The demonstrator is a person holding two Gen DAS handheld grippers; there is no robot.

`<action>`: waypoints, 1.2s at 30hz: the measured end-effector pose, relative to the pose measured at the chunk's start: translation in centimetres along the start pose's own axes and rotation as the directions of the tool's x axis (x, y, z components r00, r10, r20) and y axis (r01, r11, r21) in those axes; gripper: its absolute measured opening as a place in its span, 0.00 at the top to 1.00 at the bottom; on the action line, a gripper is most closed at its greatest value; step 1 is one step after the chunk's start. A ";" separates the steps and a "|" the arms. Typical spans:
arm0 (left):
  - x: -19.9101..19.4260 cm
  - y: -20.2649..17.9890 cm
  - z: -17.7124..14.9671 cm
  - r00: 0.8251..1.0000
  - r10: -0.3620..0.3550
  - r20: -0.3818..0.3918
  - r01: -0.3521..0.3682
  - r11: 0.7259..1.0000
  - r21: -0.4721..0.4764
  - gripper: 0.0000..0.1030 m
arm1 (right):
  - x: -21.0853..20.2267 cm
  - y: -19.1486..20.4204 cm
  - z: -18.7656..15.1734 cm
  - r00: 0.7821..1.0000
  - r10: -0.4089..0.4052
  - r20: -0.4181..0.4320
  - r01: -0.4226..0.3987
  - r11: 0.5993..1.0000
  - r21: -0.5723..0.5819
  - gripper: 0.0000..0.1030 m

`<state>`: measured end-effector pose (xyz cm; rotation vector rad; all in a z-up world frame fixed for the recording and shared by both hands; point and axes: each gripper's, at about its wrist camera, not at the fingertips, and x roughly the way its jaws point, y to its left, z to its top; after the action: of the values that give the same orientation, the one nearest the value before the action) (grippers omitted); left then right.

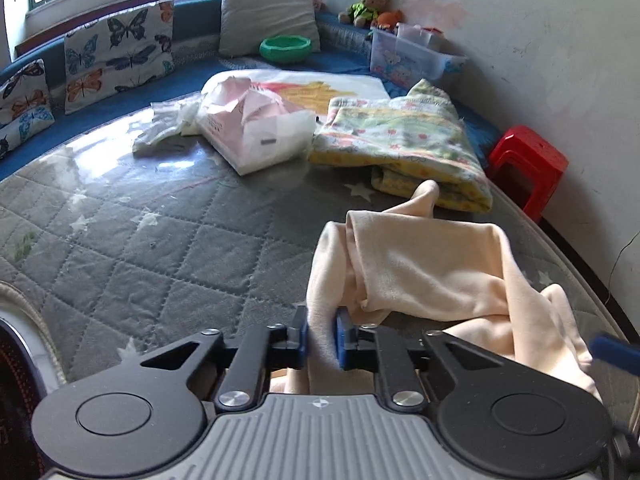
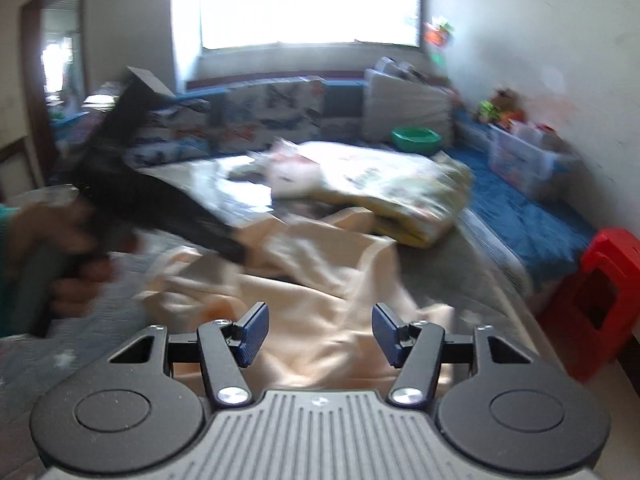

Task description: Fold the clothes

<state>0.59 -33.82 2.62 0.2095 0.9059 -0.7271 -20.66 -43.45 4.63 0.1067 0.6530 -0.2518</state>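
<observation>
My left claw is clamped on a fold of the peach garment; both blue pads press the cloth, which runs between them and back under the claw body. The garment lies crumpled on the grey quilted mat, bunched up ahead and to the right of the left claw, one narrow end pointing toward the folded floral blanket. Garment and blanket nearly touch there.

My right claw has its jaws apart, nothing between the pads; it hangs over the same garment, cloth spread below. Right view is motion-blurred. In it the left claw shows as a dark shape at left with its tip down on the garment, a hand wrapped round its handle.

In the left view, beyond the garment: a torn pink-and-white pack on the mat, just left of the blanket, with crumpled clear plastic beside it. Further back a green bowl in front of a grey pillow, butterfly cushions along the left, a clear bin and a plush bear by the wall. A red stool stands off the mat's right edge, near the wall.
</observation>
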 end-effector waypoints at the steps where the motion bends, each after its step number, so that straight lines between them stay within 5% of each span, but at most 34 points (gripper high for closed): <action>1: -0.4 0.1 -0.1 1.000 -0.004 0.009 0.004 1.000 0.000 0.88 | 0.6 -0.6 0.0 1.000 -0.022 -0.020 0.022 1.000 0.020 0.43; 2: -0.9 0.3 -0.3 1.000 -0.008 0.017 0.008 1.000 0.000 0.88 | 1.3 -1.2 -0.2 0.990 0.141 -0.032 -0.139 0.989 0.054 0.44; 5: -2.2 1.0 -0.9 0.999 -0.018 0.038 0.019 1.000 -0.004 0.89 | 2.4 -2.2 -0.6 0.995 0.012 -0.096 -0.001 0.994 0.111 0.50; 8: -3.6 1.7 -1.7 0.998 -0.036 0.055 0.037 0.999 -0.015 0.89 | 2.0 -1.9 -1.1 0.995 0.037 -0.095 -0.028 0.995 0.095 0.64; 17: -8.0 4.7 -5.6 0.996 -0.022 0.091 0.025 0.999 -0.039 0.89 | 0.6 1.4 -2.0 0.984 0.136 -0.119 -0.135 0.991 0.014 0.81; 28: -14.0 10.8 -11.2 0.989 0.076 0.125 -0.062 0.992 -0.107 0.89 | -2.4 7.9 -3.4 0.932 0.311 -0.187 -0.333 0.938 -0.100 0.81; 36: -17.3 15.5 -15.6 0.981 0.149 0.124 -0.123 0.973 -0.197 0.89 | -2.9 11.2 -1.2 0.936 0.325 -0.131 -0.344 0.926 -0.156 0.49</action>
<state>-6.21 -6.72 4.50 0.0518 0.8138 -0.5180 -20.56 -31.86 5.67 0.0593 0.7451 0.1442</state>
